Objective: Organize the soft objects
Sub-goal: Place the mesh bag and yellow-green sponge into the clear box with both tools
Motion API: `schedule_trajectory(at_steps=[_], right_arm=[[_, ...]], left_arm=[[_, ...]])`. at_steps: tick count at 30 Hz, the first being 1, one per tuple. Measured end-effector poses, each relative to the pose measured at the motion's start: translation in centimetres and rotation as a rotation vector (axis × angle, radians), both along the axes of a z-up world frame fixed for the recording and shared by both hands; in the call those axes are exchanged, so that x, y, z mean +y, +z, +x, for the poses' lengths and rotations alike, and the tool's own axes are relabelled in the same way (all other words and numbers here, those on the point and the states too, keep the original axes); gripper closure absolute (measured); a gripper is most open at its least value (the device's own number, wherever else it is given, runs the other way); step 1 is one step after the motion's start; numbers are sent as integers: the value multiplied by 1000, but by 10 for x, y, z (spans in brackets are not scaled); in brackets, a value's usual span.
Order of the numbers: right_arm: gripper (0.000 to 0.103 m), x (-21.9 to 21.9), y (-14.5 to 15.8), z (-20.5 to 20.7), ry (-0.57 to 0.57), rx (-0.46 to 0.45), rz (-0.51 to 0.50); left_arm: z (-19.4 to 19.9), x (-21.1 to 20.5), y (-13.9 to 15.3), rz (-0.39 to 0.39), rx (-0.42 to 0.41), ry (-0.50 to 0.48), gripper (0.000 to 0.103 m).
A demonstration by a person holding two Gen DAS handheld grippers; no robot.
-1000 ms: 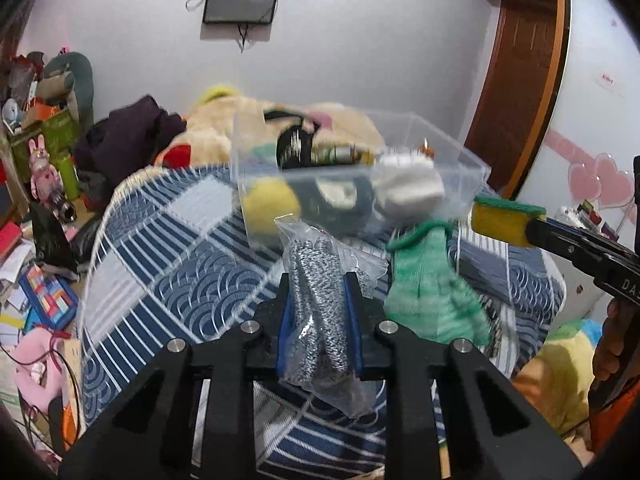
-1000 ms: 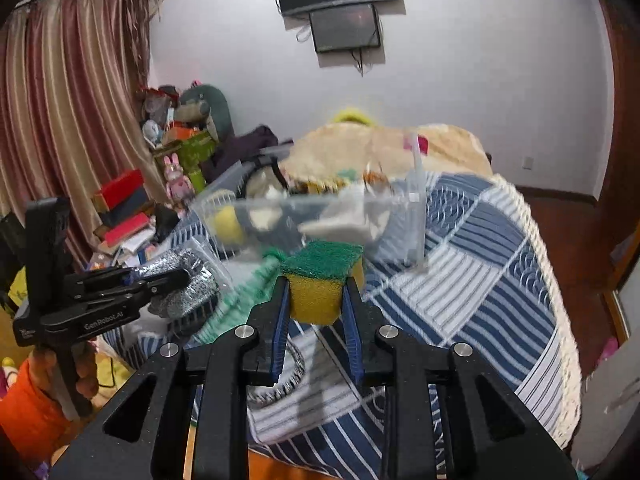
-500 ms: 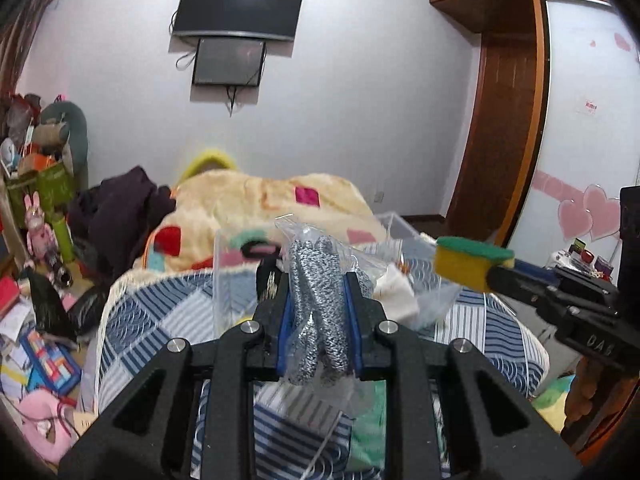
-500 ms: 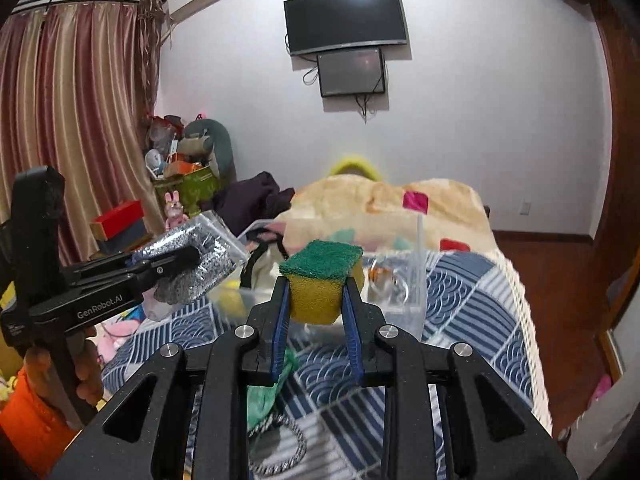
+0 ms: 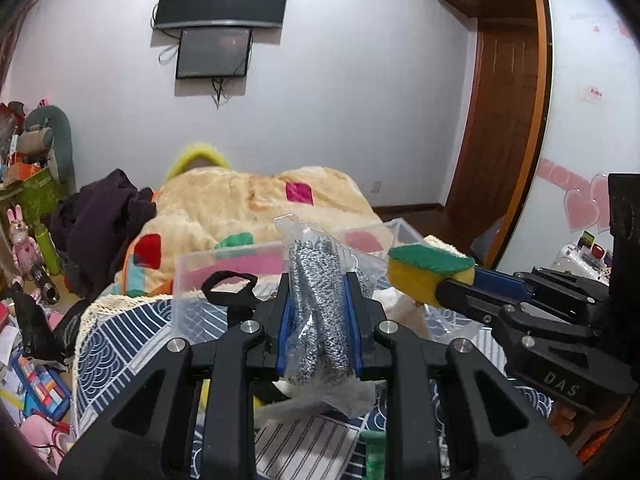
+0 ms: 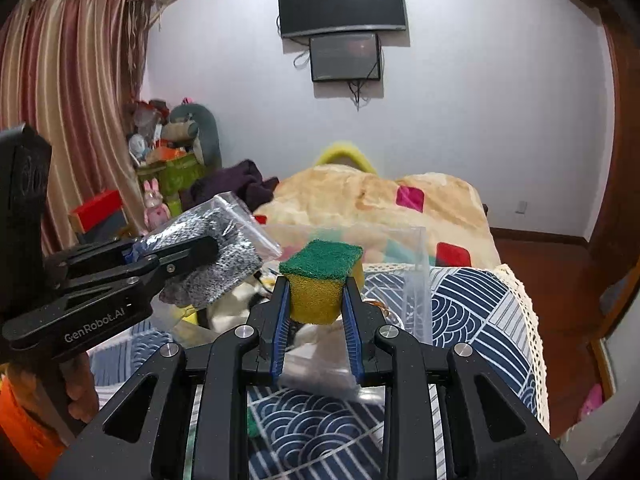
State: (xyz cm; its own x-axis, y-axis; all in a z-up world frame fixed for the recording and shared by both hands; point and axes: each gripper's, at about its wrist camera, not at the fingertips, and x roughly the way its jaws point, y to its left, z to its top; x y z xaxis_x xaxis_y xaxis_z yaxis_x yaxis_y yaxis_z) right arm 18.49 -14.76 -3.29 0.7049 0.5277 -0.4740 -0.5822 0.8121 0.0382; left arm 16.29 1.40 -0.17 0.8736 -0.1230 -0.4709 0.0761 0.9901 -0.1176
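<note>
Clear plastic is wrapping the grey-and-white speckled knit bundle [image 5: 318, 304], and the left gripper [image 5: 318, 312] is clamping this bagged bundle between its blue-padded jaws, closed to the width of the bundle. The right gripper [image 6: 316, 312] is pinching a yellow sponge block with a green scouring top [image 6: 320, 284]; its jaws are closed against both sides of the sponge. Both items are being held in the air above the bed, near its foot edge.

The transparent rectangular plastic storage box [image 5: 224, 264] is sitting on the blue-and-white patterned bedspread [image 6: 472, 312], directly ahead of both grippers. A black looped strap [image 5: 230, 288] and pale soft items are lying inside it. A beige patchwork blanket [image 5: 248, 204] is heaped behind the box.

Step in hand, as judged: transport of two soft items toward the box. Neither item is over the opening yet with certainty.

Next move, as judged: each gripper is to advance over the near wall of the box, lower, then open. The slippery bag calls for release low inside the box. The two grippers are close together, so staggered entry is advisable.
</note>
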Motion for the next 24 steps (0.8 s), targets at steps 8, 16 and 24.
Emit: schedule_trajectory(at_steps=[8, 16, 24], right_arm=[[80, 7, -19, 12, 1, 52, -64], [78, 4, -21, 10, 3, 69, -100], [62, -3, -17, 7, 5, 80, -89]], left_arm=[[28, -3, -26, 33, 80, -3, 80], [30, -6, -39, 66, 128, -4, 68], [16, -2, -31, 48, 120, 0, 51]])
